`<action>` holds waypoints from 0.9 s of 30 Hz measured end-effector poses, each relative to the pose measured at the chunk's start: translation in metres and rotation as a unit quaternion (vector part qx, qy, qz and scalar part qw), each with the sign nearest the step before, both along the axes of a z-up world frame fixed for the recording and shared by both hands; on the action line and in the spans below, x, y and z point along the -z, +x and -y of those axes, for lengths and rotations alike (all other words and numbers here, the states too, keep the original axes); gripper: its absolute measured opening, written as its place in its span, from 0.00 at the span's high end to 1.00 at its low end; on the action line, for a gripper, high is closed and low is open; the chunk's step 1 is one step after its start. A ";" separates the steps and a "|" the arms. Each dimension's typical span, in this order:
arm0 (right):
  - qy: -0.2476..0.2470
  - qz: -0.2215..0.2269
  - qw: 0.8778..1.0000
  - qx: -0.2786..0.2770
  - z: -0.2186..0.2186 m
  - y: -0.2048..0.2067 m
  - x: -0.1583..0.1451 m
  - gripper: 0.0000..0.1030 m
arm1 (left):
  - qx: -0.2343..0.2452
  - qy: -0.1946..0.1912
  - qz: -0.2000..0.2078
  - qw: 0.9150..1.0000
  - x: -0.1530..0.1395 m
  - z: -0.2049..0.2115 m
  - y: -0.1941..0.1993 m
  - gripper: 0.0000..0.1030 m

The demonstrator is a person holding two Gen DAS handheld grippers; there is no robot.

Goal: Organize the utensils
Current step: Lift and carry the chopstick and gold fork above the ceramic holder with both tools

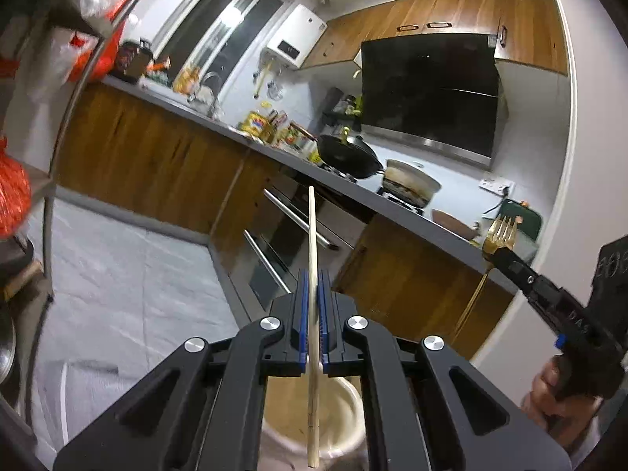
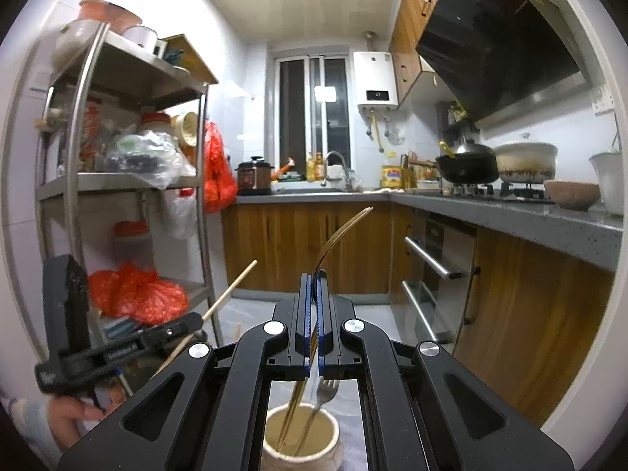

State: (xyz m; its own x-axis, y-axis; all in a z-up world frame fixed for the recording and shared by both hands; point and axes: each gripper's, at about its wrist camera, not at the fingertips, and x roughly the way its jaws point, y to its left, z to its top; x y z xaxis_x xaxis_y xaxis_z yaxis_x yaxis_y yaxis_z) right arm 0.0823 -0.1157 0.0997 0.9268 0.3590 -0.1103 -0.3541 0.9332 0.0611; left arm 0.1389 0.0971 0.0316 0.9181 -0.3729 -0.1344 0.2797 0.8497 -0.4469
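two tools clenched – left tool (image 1: 314, 274) grips chopstick (image 1: 312, 227), right tool (image 2: 314, 278) gold fork (image 2: 337, 235) (above cup (image 2: 300, 428)).

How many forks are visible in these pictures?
2. A gold fork is clamped in the right gripper. A silver fork stands in the cream holder below it. More may be hidden inside.

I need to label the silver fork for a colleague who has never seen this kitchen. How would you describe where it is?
Start at the cream utensil crock on the floor below the right hand-held gripper. Two utensils rise from it; the silver fork stands tines up, free of the gripper. Its neighbour, the gold fork, is gripped.
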 end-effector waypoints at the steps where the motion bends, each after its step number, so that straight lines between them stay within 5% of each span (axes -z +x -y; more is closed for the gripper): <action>1: 0.005 -0.001 1.000 0.003 0.000 0.005 0.001 0.97 | -0.004 0.000 0.001 1.000 0.000 0.001 0.003 0.96; 13: 0.012 -0.018 1.000 0.016 0.002 0.024 0.020 0.97 | -0.079 0.030 0.037 0.996 0.018 0.018 0.007 0.96; 27: -0.003 -0.048 0.999 0.000 -0.003 0.028 0.042 0.97 | -0.058 0.073 0.010 0.996 0.026 0.014 -0.006 0.96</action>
